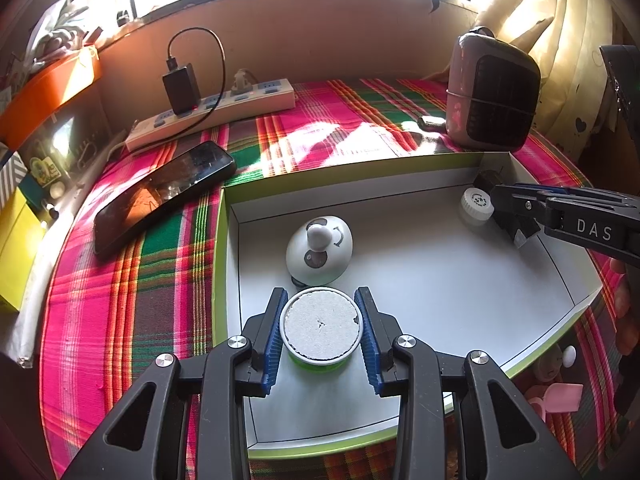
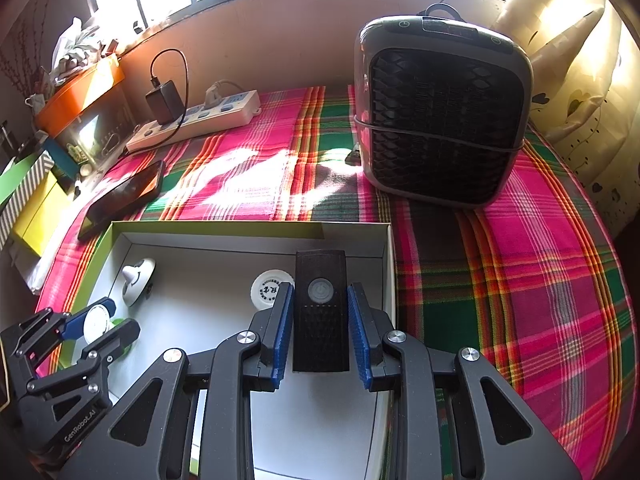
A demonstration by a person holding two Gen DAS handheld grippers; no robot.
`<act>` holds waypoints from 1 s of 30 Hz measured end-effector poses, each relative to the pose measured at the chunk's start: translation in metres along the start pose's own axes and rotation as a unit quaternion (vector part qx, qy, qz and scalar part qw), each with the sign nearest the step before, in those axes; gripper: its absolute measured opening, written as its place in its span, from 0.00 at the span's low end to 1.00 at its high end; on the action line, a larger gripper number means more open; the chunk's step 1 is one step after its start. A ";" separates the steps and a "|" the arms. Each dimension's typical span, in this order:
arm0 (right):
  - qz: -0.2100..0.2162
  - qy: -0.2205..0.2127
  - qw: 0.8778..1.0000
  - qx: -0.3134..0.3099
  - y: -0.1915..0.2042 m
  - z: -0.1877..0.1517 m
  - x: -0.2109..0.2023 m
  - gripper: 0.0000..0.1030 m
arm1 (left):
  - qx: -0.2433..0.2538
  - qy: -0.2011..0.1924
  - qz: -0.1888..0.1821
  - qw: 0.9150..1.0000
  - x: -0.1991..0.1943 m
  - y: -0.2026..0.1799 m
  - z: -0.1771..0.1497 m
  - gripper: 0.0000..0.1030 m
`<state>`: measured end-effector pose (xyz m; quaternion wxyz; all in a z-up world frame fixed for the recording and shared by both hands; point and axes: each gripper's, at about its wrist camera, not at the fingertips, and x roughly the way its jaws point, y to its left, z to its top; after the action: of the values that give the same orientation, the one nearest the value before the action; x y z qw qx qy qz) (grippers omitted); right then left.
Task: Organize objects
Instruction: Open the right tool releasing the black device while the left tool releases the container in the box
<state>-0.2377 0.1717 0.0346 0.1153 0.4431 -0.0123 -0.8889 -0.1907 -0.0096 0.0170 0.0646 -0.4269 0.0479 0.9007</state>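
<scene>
A round tin is clasped by the left hand-held gripper inside the white box; a black remote is gripped by the right hand-held gripper there; a dome and cap are already boxed; the phone is left on the table, so sorting is judged partly done.

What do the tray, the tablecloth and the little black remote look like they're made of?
Tray: likely cardboard, matte white inside, green outside, with folded corner flaps. Tablecloth: woven fabric, a pink, green and orange plaid with visible thread lines. Remote: looks like hard black plastic, textured lower face, pale round button.
</scene>
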 end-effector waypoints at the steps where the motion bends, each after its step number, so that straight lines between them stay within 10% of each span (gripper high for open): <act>1: 0.000 0.000 1.000 0.000 0.000 0.000 0.000 0.28 | 0.001 0.000 0.001 1.000 0.000 0.000 0.000 0.32; 30: 0.001 -0.009 1.000 -0.008 0.009 -0.008 -0.016 0.45 | 0.000 -0.008 -0.003 1.000 -0.017 -0.005 -0.001 0.44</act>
<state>-0.2203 0.1671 0.0438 0.1200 0.4341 -0.0070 -0.8928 -0.1788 -0.0062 0.0290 0.0675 -0.4197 0.0466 0.9039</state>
